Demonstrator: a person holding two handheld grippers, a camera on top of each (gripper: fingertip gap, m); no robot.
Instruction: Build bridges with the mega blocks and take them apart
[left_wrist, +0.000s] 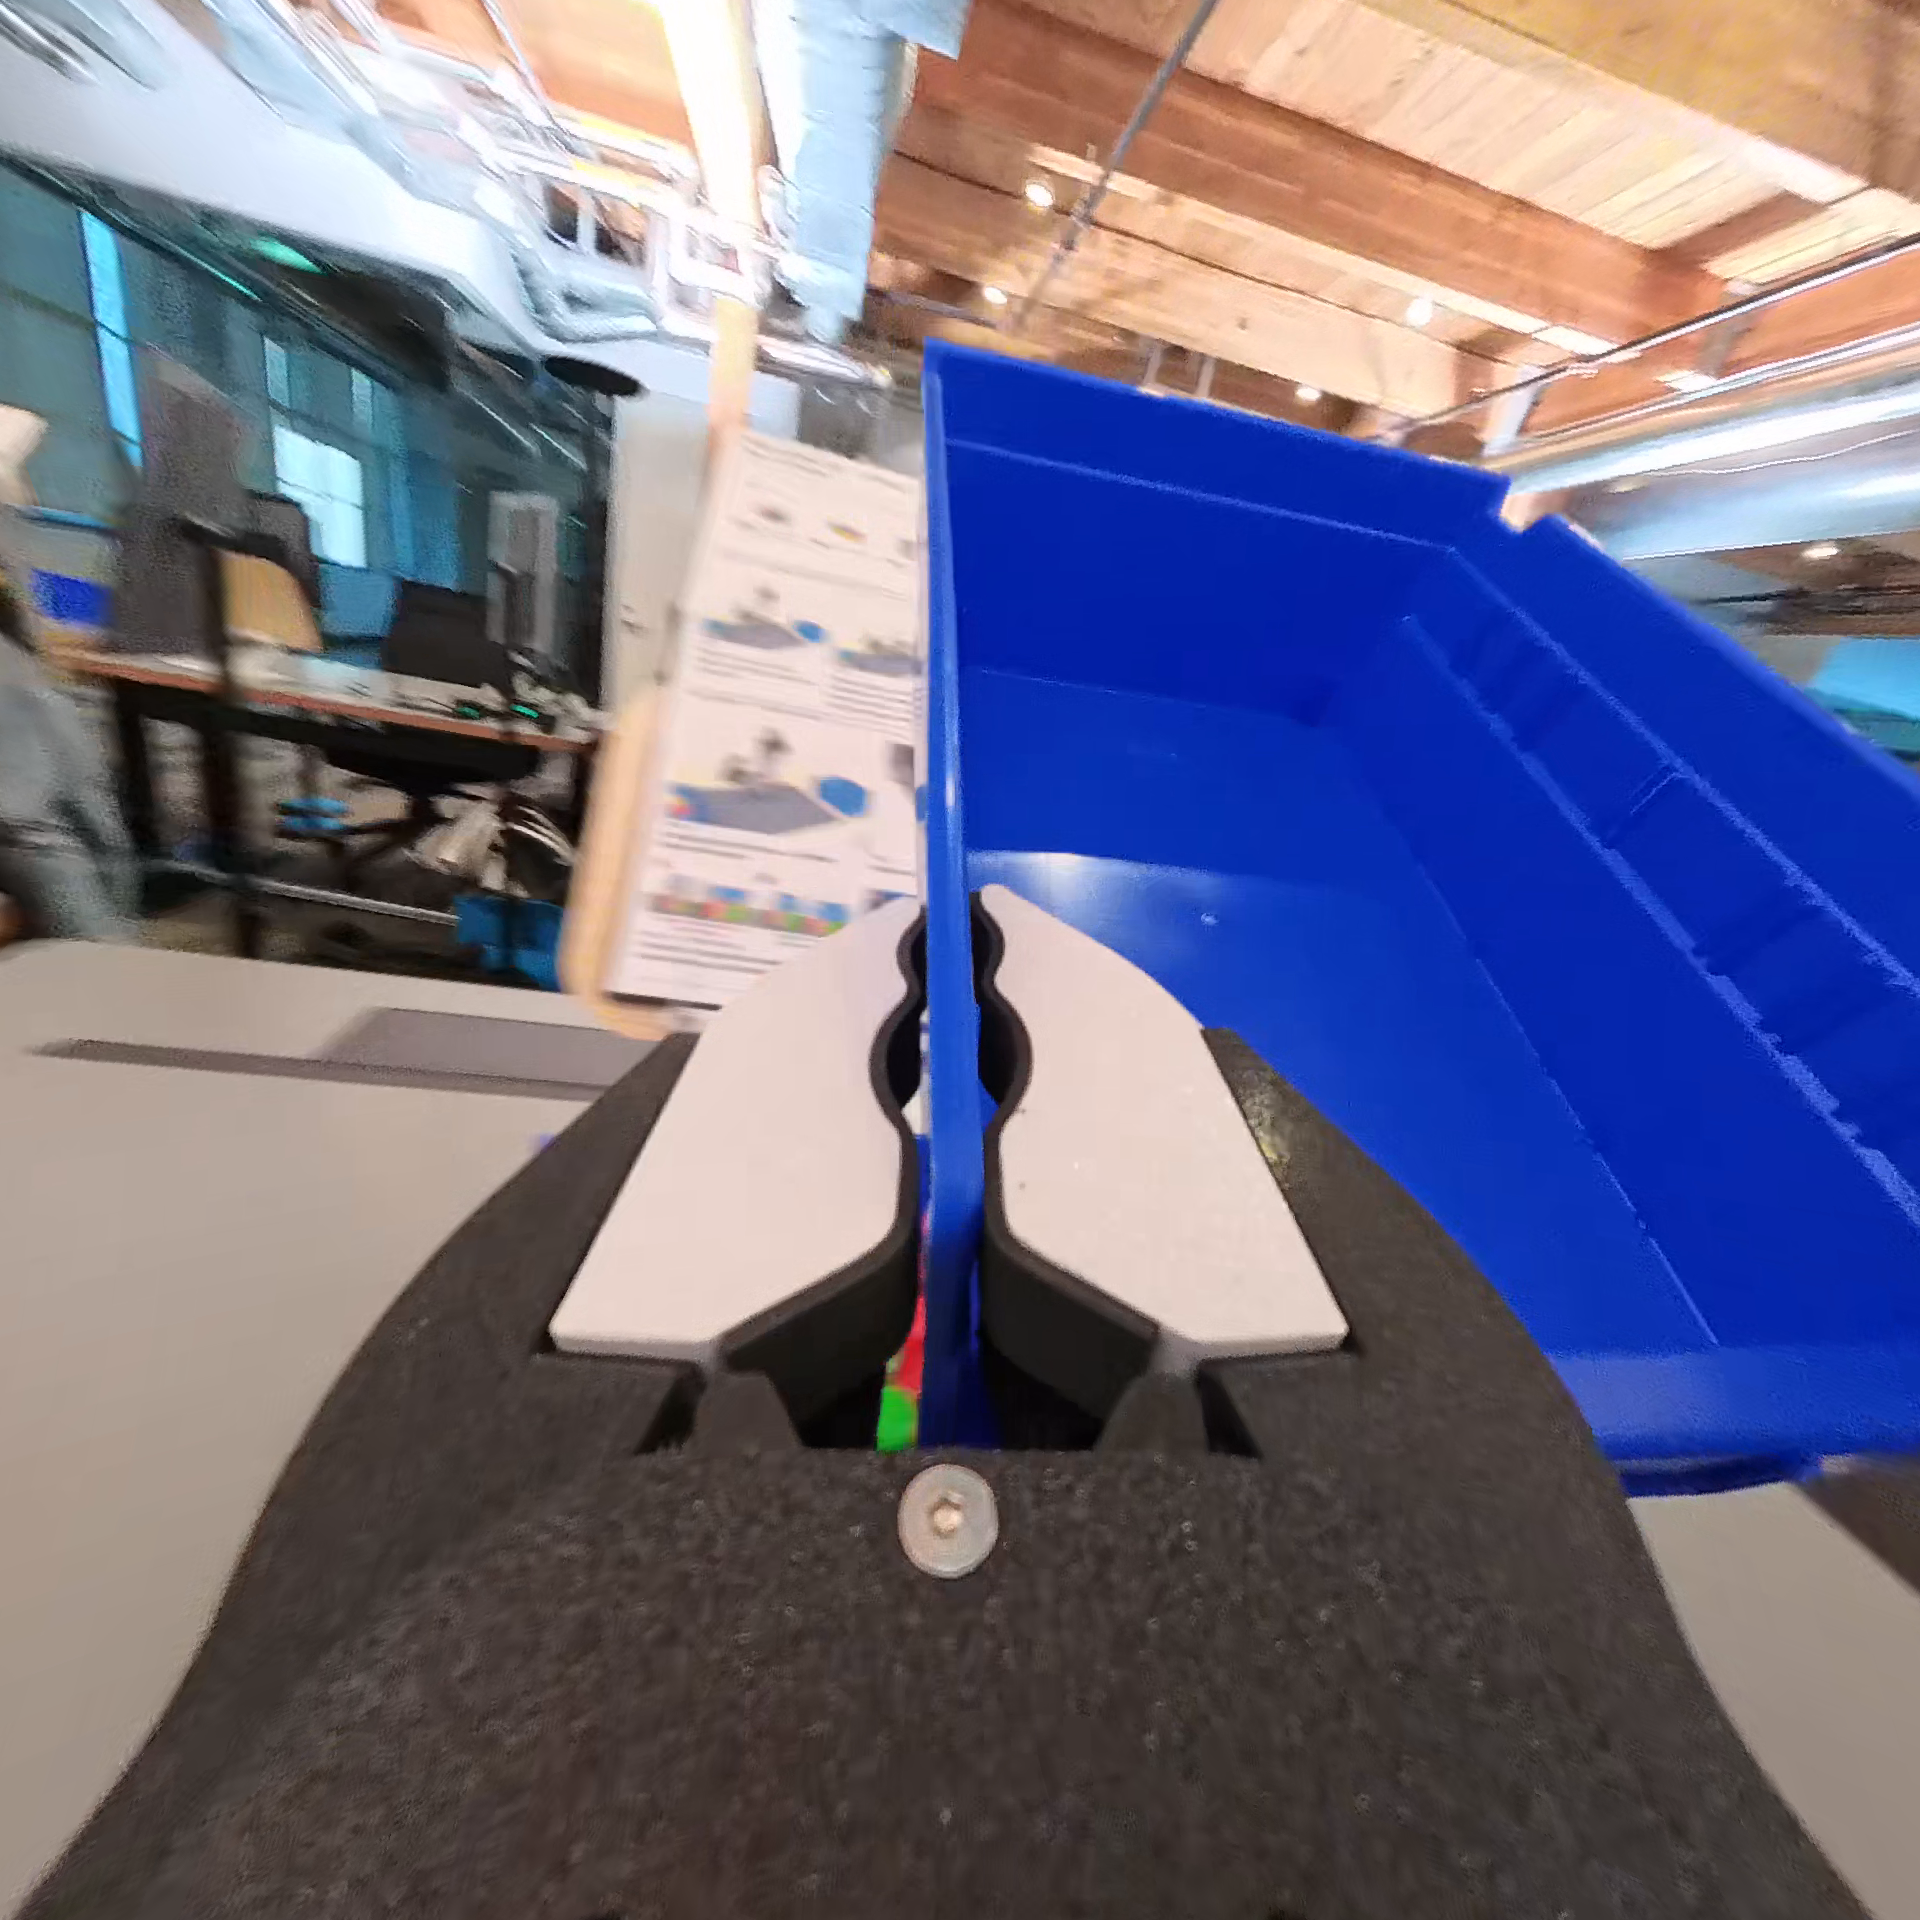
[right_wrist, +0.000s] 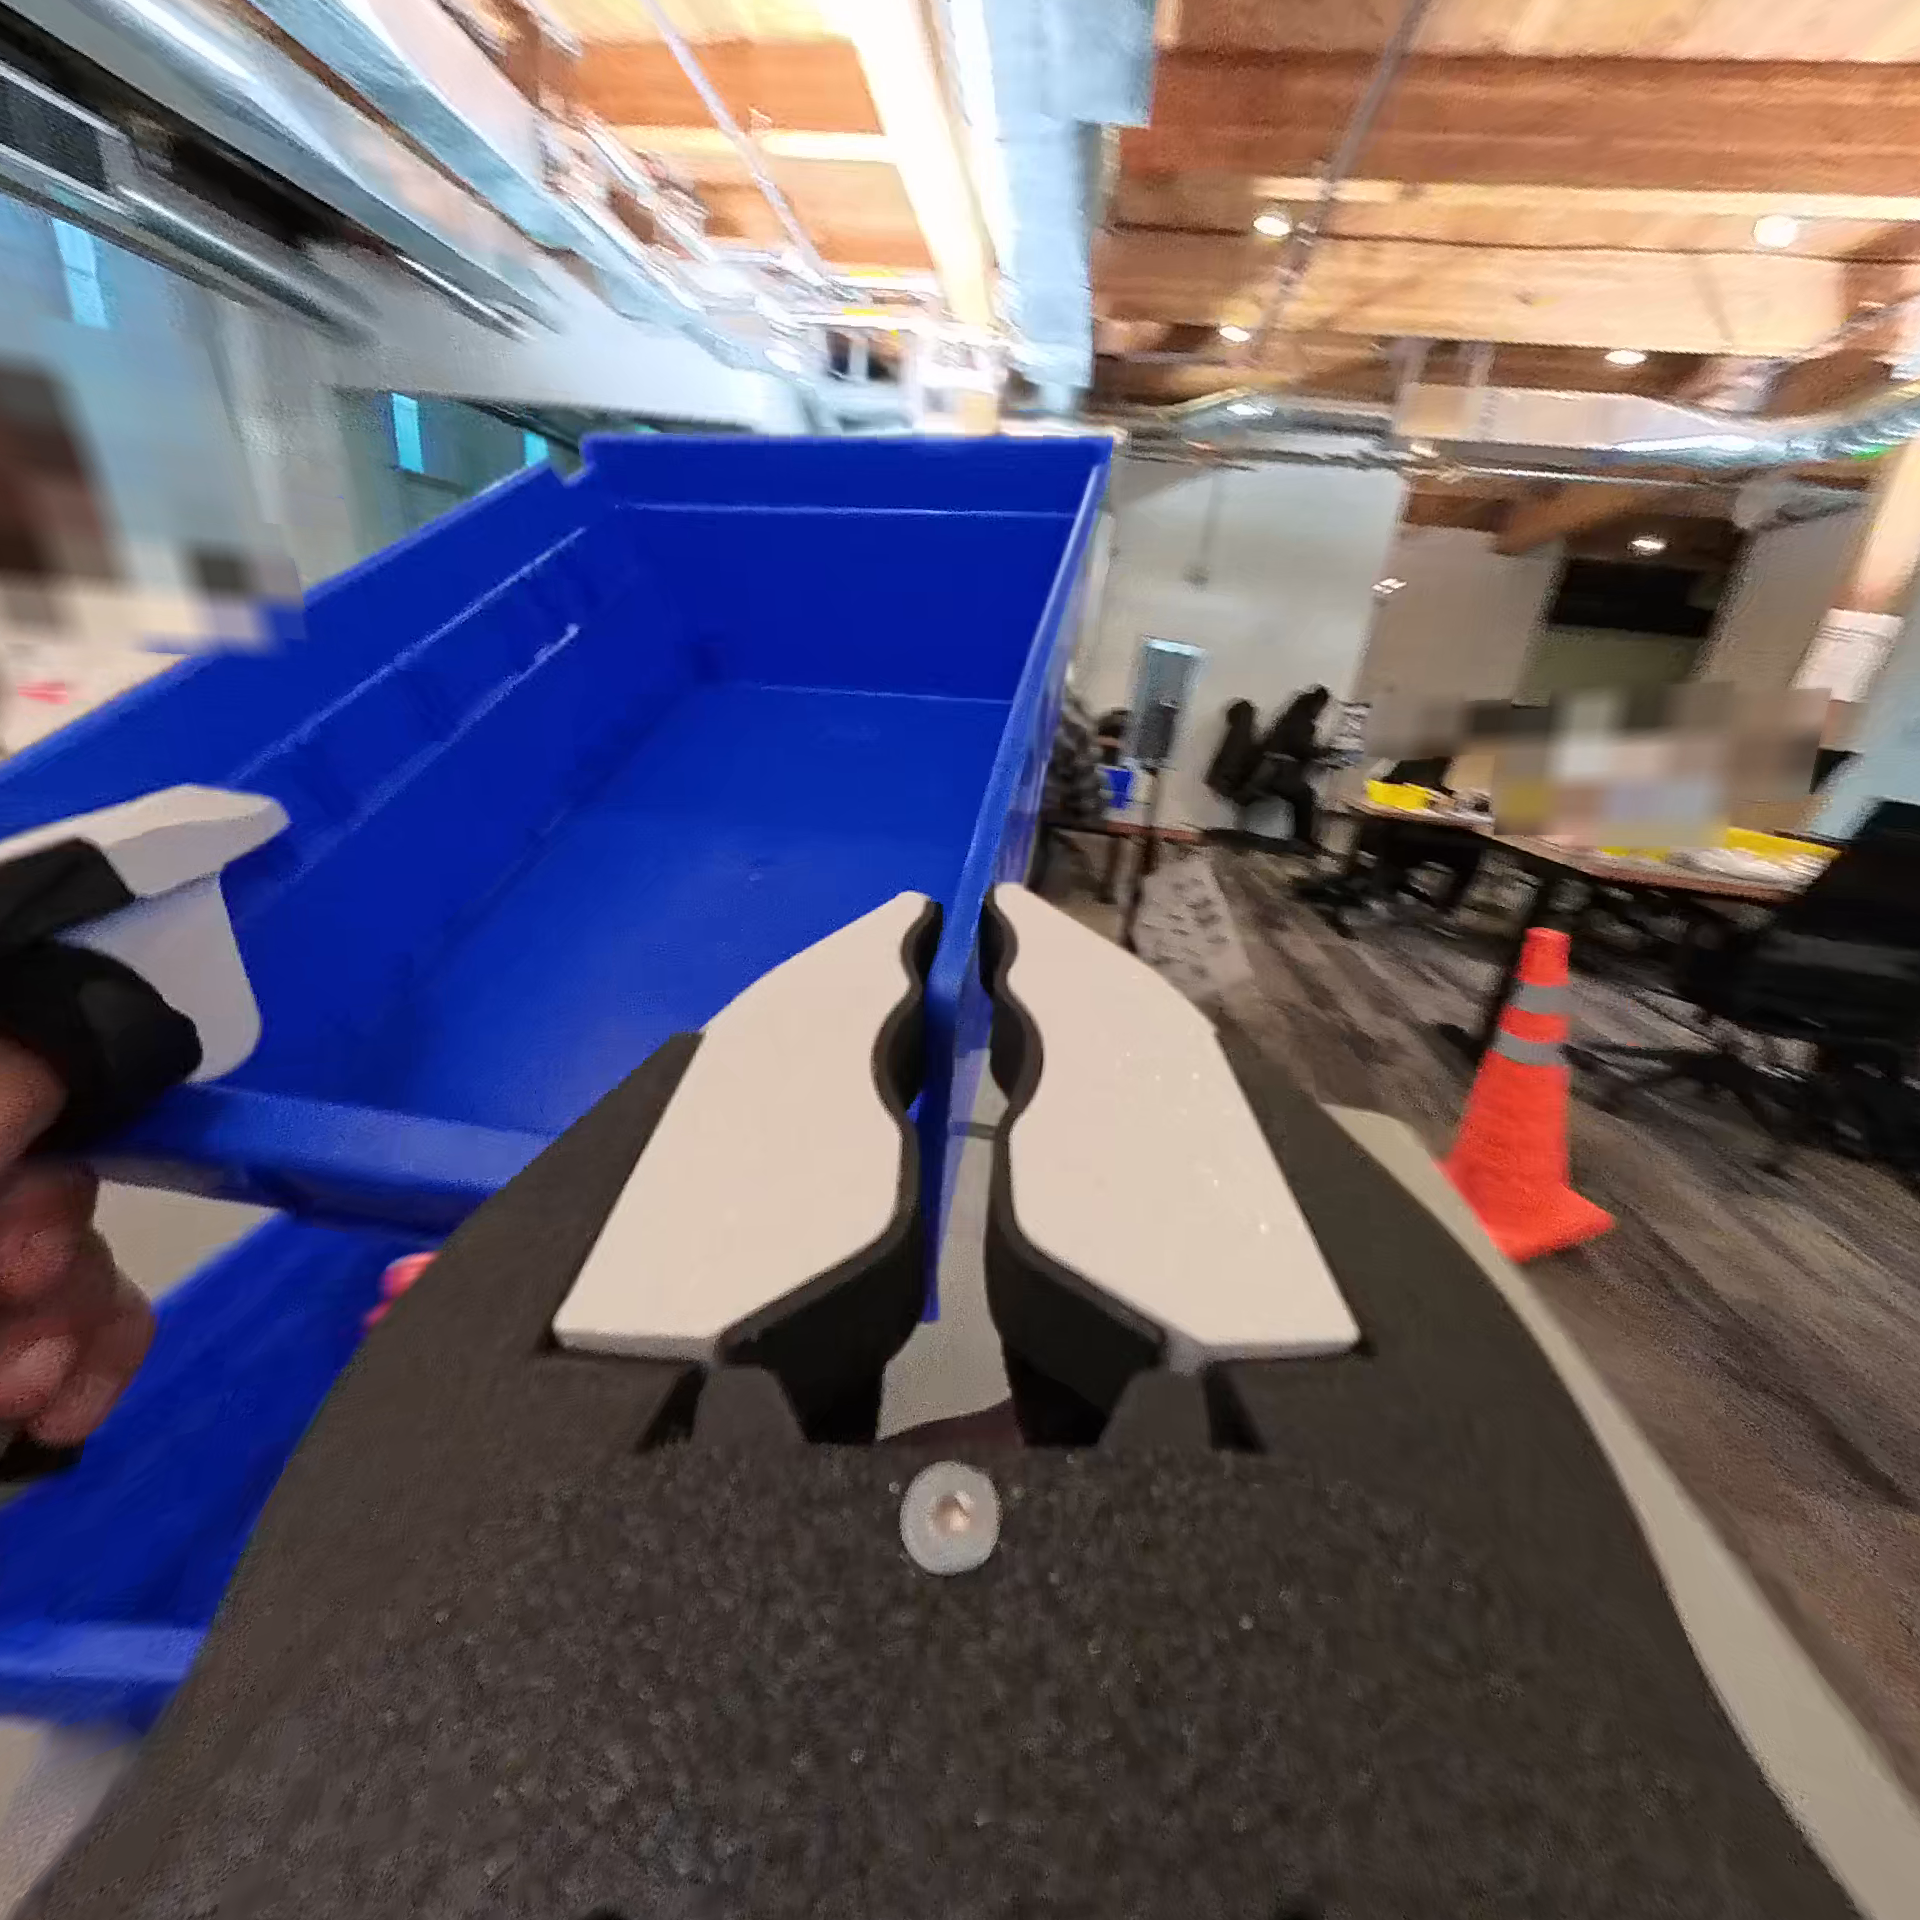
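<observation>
While both tools carry the blue bin (left_wrist: 1351, 831) tilted up off the grey desk (left_wrist: 208, 1247), keep your two hands moving as one, so that neither side wall twists out of its grip. Your left tool (left_wrist: 951, 935) is closed almost fully on the bin's left side wall, the thin plastic pinched between the wavy black pads. Your right tool (right_wrist: 961, 935) straddles the opposite wall at the rim, its jaws nearly closed, though a sliver of gap shows on the outer side, so I judge that grip the looser one; squeeze it firmly before you tip further.

In the right wrist view your other tool (right_wrist: 156, 914) shows at nine o'clock, with your hand (right_wrist: 52, 1268) behind it. From both cameras the bin's inside looks bare: smooth blue floor, ribbed far wall, no block visible in it.

The mega blocks are nearly hidden. A strip of green and red (left_wrist: 899, 1392) shows low down between the left tool's fingers, and a pink scrap (right_wrist: 400, 1283) peeks out beneath the bin at eight o'clock in the right view; these are probably blocks lying below the bin, but too little shows to be sure. If this is the tipping-out step, raise the back evenly and set the bin down clear of them.

An orange traffic cone (right_wrist: 1522, 1101) stands on the floor at three o'clock, well apart.
</observation>
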